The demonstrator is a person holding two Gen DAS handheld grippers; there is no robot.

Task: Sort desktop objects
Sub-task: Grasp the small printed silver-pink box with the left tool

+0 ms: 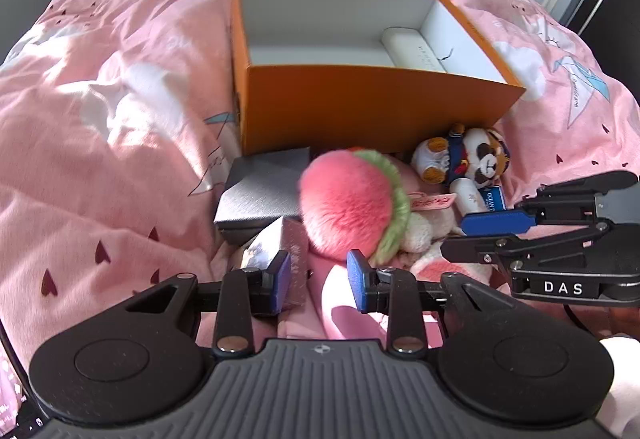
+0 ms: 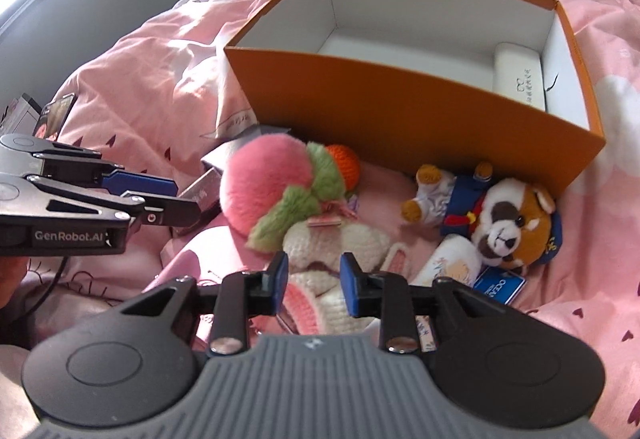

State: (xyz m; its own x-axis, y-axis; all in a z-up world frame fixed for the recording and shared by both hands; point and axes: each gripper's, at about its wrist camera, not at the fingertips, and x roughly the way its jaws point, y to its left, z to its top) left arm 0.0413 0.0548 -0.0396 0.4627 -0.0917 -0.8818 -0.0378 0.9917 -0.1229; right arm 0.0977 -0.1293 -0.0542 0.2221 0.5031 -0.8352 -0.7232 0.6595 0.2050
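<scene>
An open orange box (image 1: pixel 360 107) (image 2: pixel 400 115) stands on a pink quilt and holds a white case (image 1: pixel 414 49) (image 2: pixel 518 77). In front of it lie a pink and green plush ball (image 1: pixel 348 207) (image 2: pixel 272 179), a cream knitted toy (image 2: pixel 340 243), a plush dog (image 1: pixel 464 157) (image 2: pixel 508 223), a white tube (image 1: pixel 470 197) (image 2: pixel 452 263), a grey box (image 1: pixel 262 191) and a small silver box (image 1: pixel 280 251). My left gripper (image 1: pixel 318 279) is open, low over the silver box and the ball. My right gripper (image 2: pixel 313 281) is open over the knitted toy.
The quilt (image 1: pixel 120 119) is rumpled and slopes away on all sides. A blue card (image 2: pixel 500 285) lies by the dog. A phone (image 2: pixel 54 115) lies at the far left. Each gripper shows in the other's view, the right (image 1: pixel 480 235) and the left (image 2: pixel 176 195).
</scene>
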